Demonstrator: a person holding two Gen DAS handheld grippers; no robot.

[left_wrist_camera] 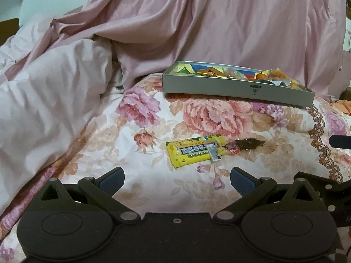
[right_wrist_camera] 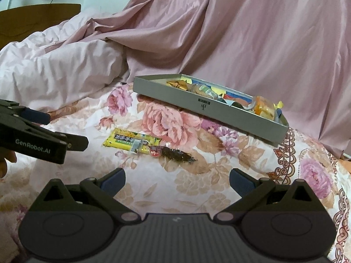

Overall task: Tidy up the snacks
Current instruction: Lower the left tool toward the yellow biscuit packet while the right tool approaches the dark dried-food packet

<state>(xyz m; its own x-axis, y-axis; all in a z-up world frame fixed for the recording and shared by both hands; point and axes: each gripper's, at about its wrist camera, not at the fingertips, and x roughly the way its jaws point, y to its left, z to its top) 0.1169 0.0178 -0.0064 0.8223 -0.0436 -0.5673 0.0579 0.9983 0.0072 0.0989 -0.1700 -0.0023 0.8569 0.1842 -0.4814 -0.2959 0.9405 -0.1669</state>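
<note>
Both claws [left_wrist_camera: 177,178] [right_wrist_camera: 177,180] gape empty; only right view shows a hand [right_wrist_camera: 7,161] (blurry, perhaps).

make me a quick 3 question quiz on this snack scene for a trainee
1. True or false: the yellow snack packet lies inside the grey box.
2. Which lies beside the yellow packet? A) dark snack packet B) a banana C) a cup
3. Fill in: both the left gripper and the right gripper are ____.

Key: 1 false, it lies on the floral bedspread; 2 A; 3 open.
</note>
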